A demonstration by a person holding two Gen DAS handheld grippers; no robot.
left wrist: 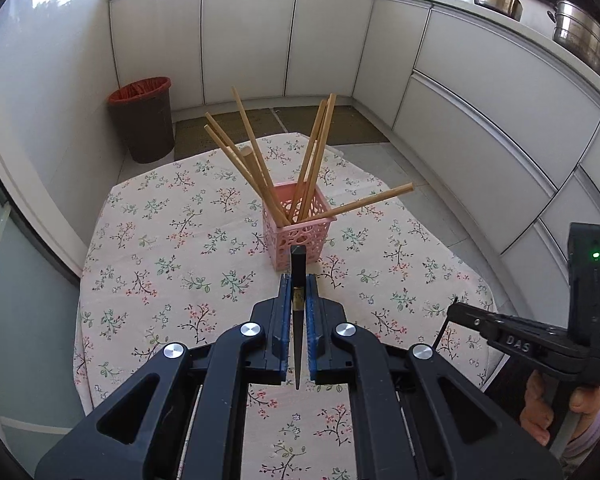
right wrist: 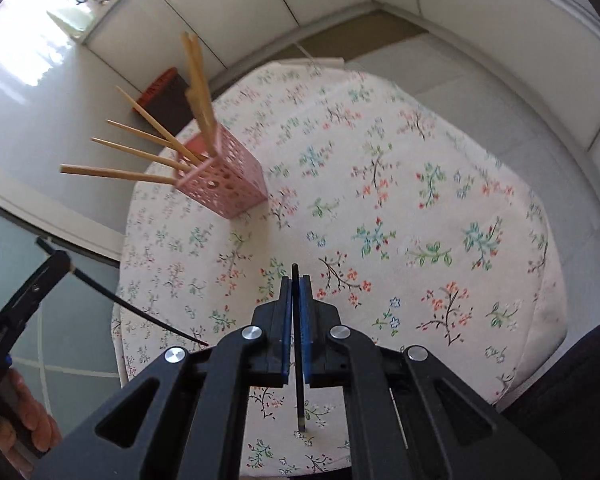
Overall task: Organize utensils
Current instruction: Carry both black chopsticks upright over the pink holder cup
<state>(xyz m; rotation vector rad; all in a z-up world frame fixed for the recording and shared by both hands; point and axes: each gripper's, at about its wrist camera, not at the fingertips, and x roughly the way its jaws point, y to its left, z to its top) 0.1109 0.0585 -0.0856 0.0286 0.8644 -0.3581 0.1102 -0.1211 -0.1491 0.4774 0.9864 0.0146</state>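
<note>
Table (left wrist: 172, 240): we see a floral cloth covering it.
Pink basket (left wrist: 300, 232): we find it mid-table, holding wooden chopsticks (left wrist: 256, 160).
Left hand-held gripper (left wrist: 299, 292): pinching a black chopstick (left wrist: 299, 268).
Right hand-held gripper (right wrist: 296, 296): pinching another black chopstick (right wrist: 299, 360).

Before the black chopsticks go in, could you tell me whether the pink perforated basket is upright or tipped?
Upright: the pink perforated plastic basket stands on its base on the floral tablecloth, with the wooden chopsticks fanning out of its open top.

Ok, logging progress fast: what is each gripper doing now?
Left gripper: shut on a black chopstick.
Right gripper: shut on another black chopstick.
</note>
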